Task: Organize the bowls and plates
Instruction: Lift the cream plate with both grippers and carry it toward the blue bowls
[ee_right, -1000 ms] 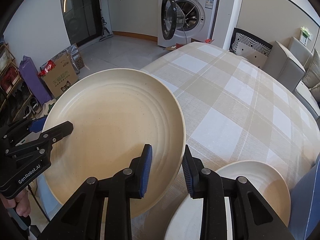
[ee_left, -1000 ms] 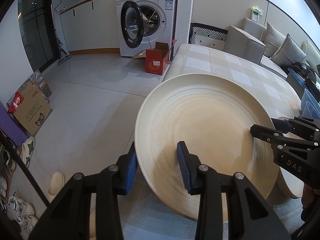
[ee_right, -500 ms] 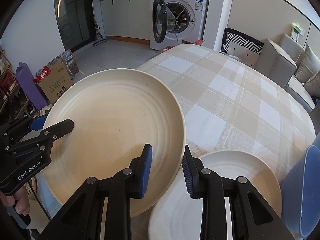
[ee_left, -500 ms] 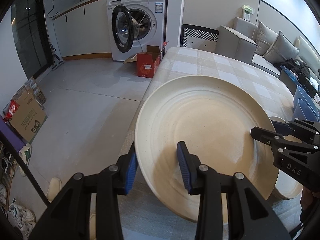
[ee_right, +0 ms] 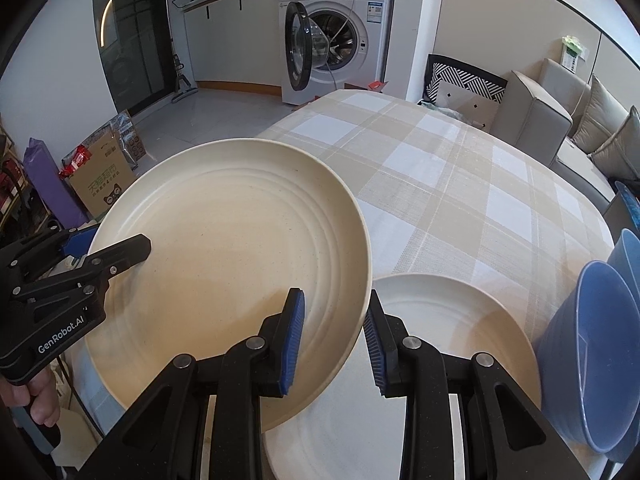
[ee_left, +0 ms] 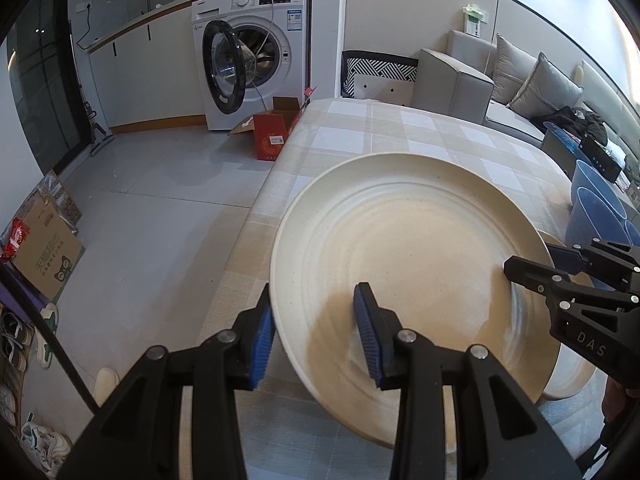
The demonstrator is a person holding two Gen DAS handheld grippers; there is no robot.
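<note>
In the left wrist view, the left gripper (ee_left: 314, 336) clamps the near left rim of a large cream plate (ee_left: 404, 272), one blue-padded finger under the rim and the other on the plate's inner face. The plate is tilted and held above the near left edge of the desk (ee_left: 400, 136), which is covered in a beige and white checked cloth. The right gripper (ee_left: 532, 268) reaches in from the right and holds the opposite rim. A second cream plate (ee_left: 576, 376) shows just beneath the held plate's right edge, and blue bowls (ee_left: 596, 208) stand toward the desk's right edge. In the right wrist view, the right gripper (ee_right: 334, 336) is closed on the large cream plate's (ee_right: 224, 256) right rim, one finger inside the plate and one outside. The left gripper (ee_right: 104, 250) grips the far left rim, a hand (ee_right: 34, 400) showing on its handle. The second plate (ee_right: 448, 340) lies flat on the desk (ee_right: 460, 184) just beside and partly under the lifted one, with blue bowls (ee_right: 592, 352) near the right edge.
</note>
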